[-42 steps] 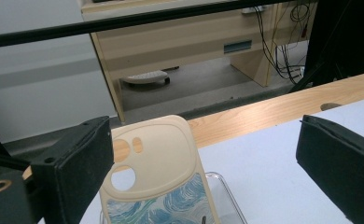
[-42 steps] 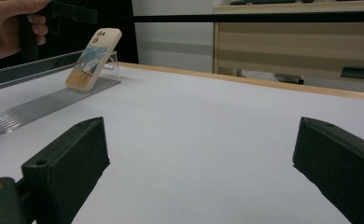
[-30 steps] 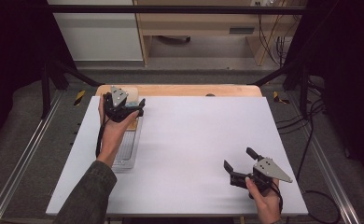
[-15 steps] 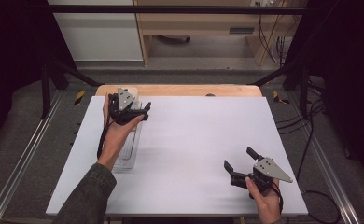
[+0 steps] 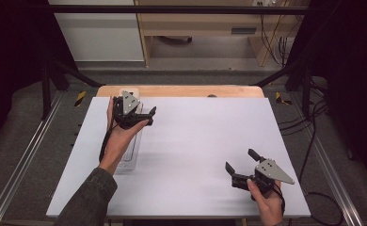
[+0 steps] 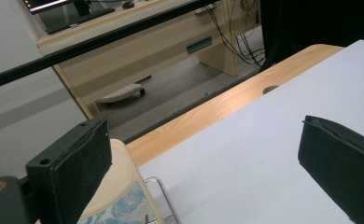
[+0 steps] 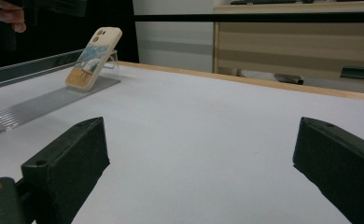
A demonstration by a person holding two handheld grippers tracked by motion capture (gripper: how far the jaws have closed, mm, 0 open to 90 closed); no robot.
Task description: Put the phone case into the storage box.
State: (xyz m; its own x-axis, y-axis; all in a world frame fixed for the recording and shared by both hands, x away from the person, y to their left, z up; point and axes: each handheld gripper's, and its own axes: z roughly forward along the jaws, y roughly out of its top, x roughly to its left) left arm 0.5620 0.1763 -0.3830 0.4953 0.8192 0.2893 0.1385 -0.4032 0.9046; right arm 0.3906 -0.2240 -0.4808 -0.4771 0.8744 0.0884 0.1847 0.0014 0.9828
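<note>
Count: 2 grippers, left [image 5: 146, 116] and right [image 5: 240, 167], each with 2 jaws. 1 phone [image 7: 94, 57]. 1 clear stand [image 7: 40, 105] under it. 1 table [image 5: 195, 155]. 2 hands, left hand [image 5: 120, 136] and right hand [image 5: 266, 200].

Left gripper [image 5: 141, 117] black with a grey three-cornered plate, black cable trailing along the forearm, dark, perhaps olive, sleeve [image 5: 85, 200], right gripper [image 5: 242, 165] matching, blocky matte-black jaws with a round hole near each base
</note>
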